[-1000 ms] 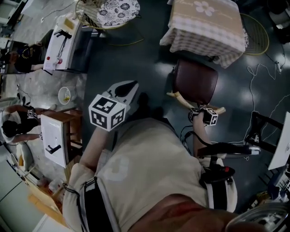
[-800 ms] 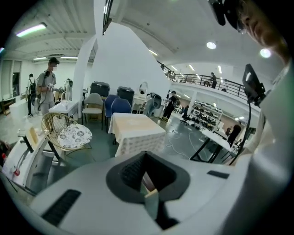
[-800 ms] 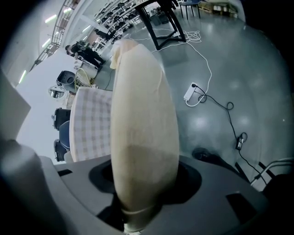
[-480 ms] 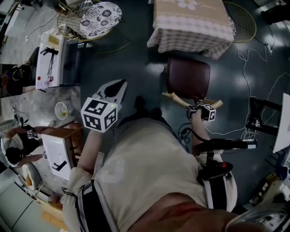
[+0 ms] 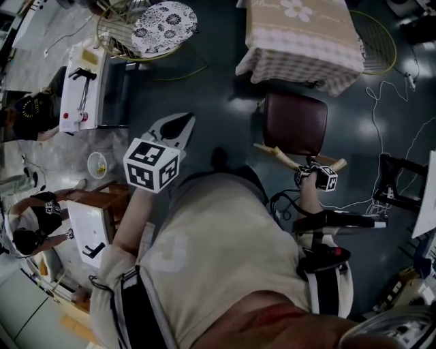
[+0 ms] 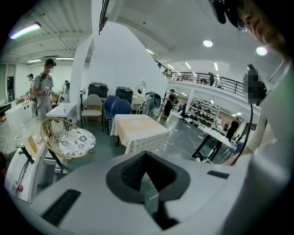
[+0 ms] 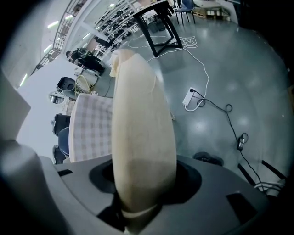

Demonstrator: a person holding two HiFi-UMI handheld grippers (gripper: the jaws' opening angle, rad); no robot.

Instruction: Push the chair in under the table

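Observation:
The chair has a dark red seat [image 5: 295, 123] and a pale wooden backrest [image 5: 286, 155]. It stands just in front of the table [image 5: 303, 37], which is covered with a checked cloth. My right gripper [image 5: 310, 170] is shut on the backrest's top rail, and that rail [image 7: 142, 114] fills the space between its jaws in the right gripper view. The checked table [image 7: 92, 128] shows behind it. My left gripper [image 5: 176, 126] hovers over bare floor to the chair's left, shut and empty. In the left gripper view it [image 6: 147, 176] points towards the table [image 6: 140, 131].
A wicker chair with a floral cushion [image 5: 163, 20] stands at the back left, a second wicker chair [image 5: 378, 41] right of the table. A white machine [image 5: 82, 88] and a small wooden stand [image 5: 95, 211] are at the left. Cables [image 5: 402, 102] and a black frame [image 5: 398, 198] lie at the right.
My left gripper has drifted a little leftwards, away from the chair. The right gripper keeps its hold on the backrest, and the chair stands about as far from the table as before.

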